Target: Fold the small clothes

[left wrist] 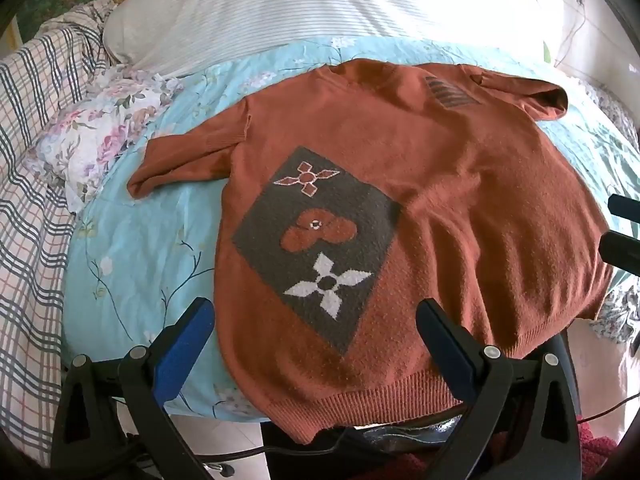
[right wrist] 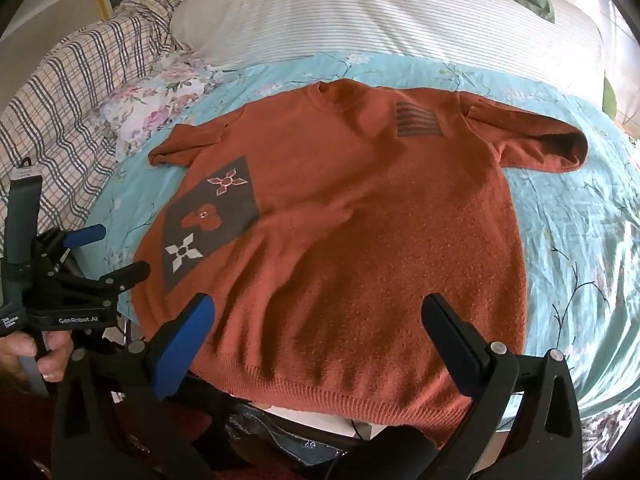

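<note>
On the bed [left wrist: 132,240] lay a soft, floppy knit sweater [left wrist: 440,200]; left claw [left wrist: 316,316] and right claw [right wrist: 320,312] both hung spread and empty; I'd pinch the ribbed hem [right wrist: 360,384] corners.

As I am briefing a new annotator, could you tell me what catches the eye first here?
A rust-orange knit sweater lies spread flat on the light blue floral sheet, its hem hanging over the near edge. On its front, a dark grey diamond patch with flower motifs stands out. Both grippers hover open near the hem.

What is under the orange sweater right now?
The orange sweater lies flat on a light blue floral sheet, which shows all around it. Anything between them is covered and cannot be seen.
</note>
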A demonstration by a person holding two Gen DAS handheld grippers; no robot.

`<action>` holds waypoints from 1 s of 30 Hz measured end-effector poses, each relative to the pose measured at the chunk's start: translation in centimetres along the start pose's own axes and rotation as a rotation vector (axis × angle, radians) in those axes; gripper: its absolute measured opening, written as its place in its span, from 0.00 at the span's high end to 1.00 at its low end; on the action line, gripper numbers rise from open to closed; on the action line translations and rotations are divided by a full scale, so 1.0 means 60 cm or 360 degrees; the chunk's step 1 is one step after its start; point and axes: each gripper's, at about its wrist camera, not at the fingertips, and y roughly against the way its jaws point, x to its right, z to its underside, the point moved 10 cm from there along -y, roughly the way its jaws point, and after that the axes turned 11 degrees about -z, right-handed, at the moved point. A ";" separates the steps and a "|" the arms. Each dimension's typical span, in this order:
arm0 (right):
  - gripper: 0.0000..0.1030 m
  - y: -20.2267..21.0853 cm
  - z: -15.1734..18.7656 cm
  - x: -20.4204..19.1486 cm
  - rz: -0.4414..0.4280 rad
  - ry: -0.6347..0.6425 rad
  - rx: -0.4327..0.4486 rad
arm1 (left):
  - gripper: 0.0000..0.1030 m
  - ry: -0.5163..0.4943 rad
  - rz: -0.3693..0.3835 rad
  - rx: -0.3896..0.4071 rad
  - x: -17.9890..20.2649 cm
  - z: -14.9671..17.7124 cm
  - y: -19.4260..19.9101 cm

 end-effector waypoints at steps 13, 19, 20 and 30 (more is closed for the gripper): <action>0.00 -0.001 0.003 -0.009 -0.0003 0.0006 -0.0005 | 0.02 0.0003 0.0000 -0.0011 0.005 0.002 -0.002; 0.00 0.001 0.001 -0.009 -0.0004 0.0002 -0.0009 | 0.02 0.0002 0.0002 -0.0007 0.004 0.003 -0.002; 0.00 0.001 0.001 -0.009 -0.0006 0.0001 -0.0009 | 0.02 0.0003 0.0004 -0.0006 0.004 0.003 -0.002; 0.00 0.004 -0.001 -0.017 -0.0002 0.0021 -0.0009 | 0.02 0.0002 0.0001 -0.0005 0.004 0.003 0.000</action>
